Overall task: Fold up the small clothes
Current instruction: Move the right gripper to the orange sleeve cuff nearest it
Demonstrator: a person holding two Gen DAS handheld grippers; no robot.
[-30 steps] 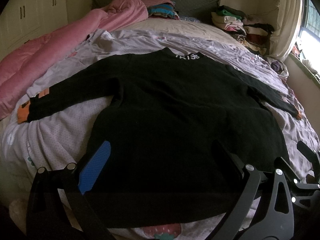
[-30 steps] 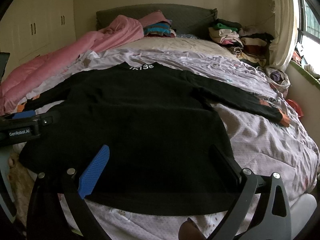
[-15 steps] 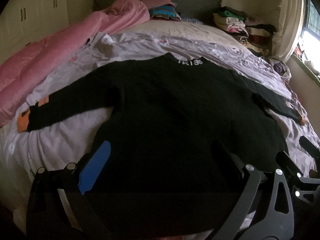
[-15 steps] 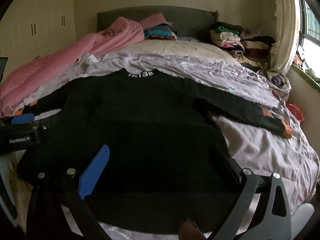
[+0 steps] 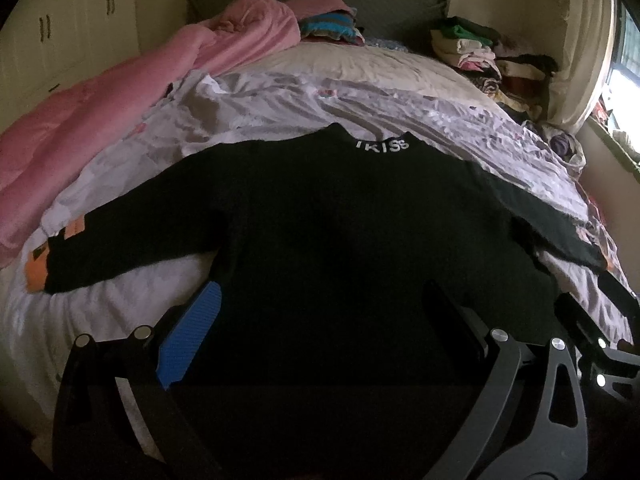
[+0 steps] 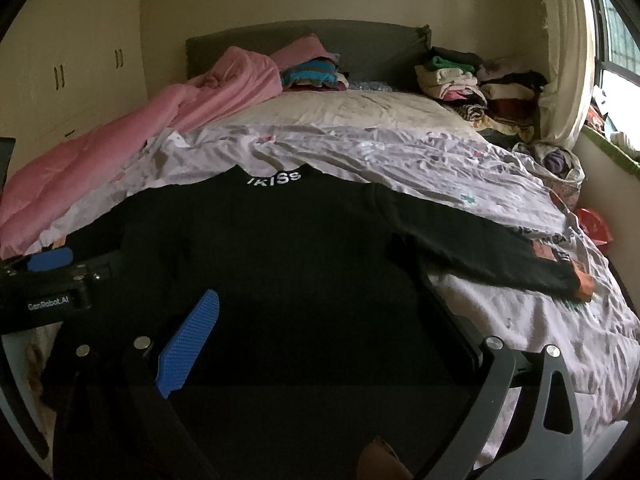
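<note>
A black long-sleeved sweater [image 5: 340, 220] lies flat on the bed, sleeves spread, its collar with white letters [image 5: 382, 146] at the far end. In the right wrist view the same sweater [image 6: 280, 248] fills the middle. My left gripper [image 5: 320, 292] hovers open over the lower left part of the body, with nothing between its fingers. My right gripper [image 6: 316, 292] is open over the lower right part, also holding nothing. The left gripper's body [image 6: 44, 280] shows at the left edge of the right wrist view. The hem is lost in shadow at the bottom of both views.
A pink duvet [image 5: 100, 120] runs along the bed's left side. Stacks of folded clothes [image 5: 480, 52] sit at the far right by the headboard [image 6: 360, 44]. The lilac sheet [image 6: 520, 320] is bare to the right of the sweater. A wall and window lie to the right.
Both grippers have sunk lower and nearer to the sweater's bottom edge; the strip of sheet in front of the hem no longer shows. Both stay open. The sweater has not moved.
</note>
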